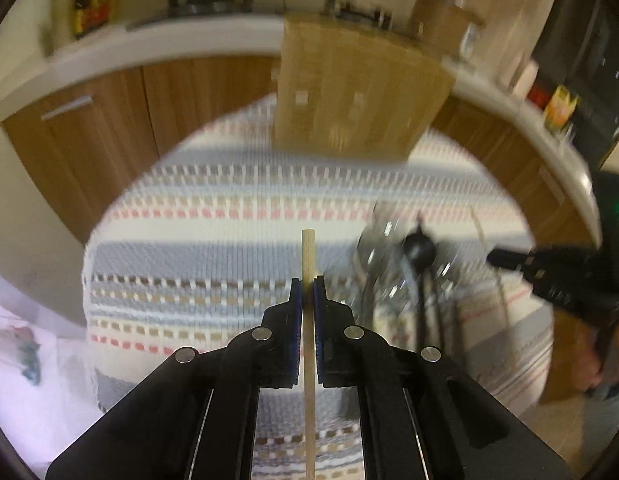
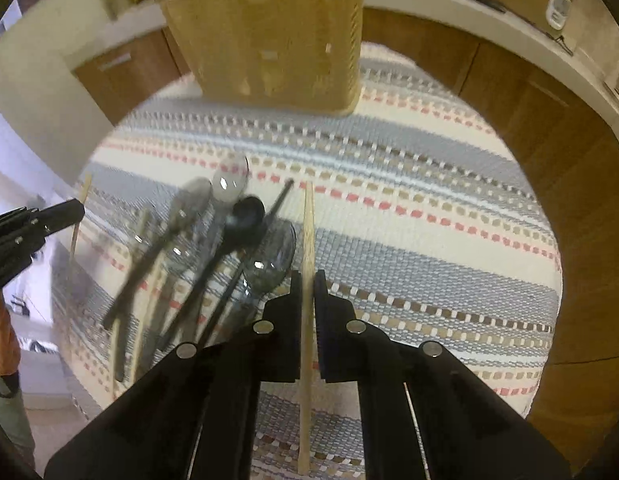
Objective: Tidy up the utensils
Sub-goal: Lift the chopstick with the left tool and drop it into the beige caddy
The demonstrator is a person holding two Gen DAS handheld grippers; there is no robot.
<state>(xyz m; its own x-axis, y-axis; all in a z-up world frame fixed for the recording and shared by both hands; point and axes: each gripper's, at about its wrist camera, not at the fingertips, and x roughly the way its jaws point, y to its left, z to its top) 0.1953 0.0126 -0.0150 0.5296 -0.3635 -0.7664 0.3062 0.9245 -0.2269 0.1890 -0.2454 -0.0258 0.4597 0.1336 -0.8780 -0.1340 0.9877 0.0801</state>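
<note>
Left wrist view. The left gripper (image 1: 308, 284) is closed on a wooden chopstick (image 1: 308, 256). The stick runs straight up the picture between the blue pads (image 1: 296, 300); its squared end stands clear beyond the fingertips and its other end leaves the lower edge of the picture. The stick is held above a round bench (image 1: 213, 208) covered by a woven cloth with grey, cream, red and tan stripes. A tan slotted utensil holder (image 1: 357, 80) stands at the far side of the bench. To the right of the gripper lies a pile of utensils (image 1: 405, 276), blurred; a black spoon (image 1: 419, 250) and some shiny pieces can be made out in it. The right gripper (image 1: 549, 272) enters from the right edge, beyond the pile; its jaws cannot be read from here. Wooden cabinets and a white worktop ring the background.

Right wrist view. The right gripper (image 2: 308, 280) is closed on a second wooden chopstick (image 2: 308, 224), which likewise runs up the picture between the fingers, with one end well past the tips and the other near the lower edge. The utensil pile (image 2: 213, 248) lies just left of it on the striped cloth: a black spoon (image 2: 248, 214), a clear spoon (image 2: 229, 184), and dark handles, overlapping. The holder (image 2: 269, 32) stands at the top of the bench (image 2: 429, 200). The left gripper (image 2: 61, 212) shows at the left edge with its chopstick (image 2: 80, 216) beside the tip.
</note>
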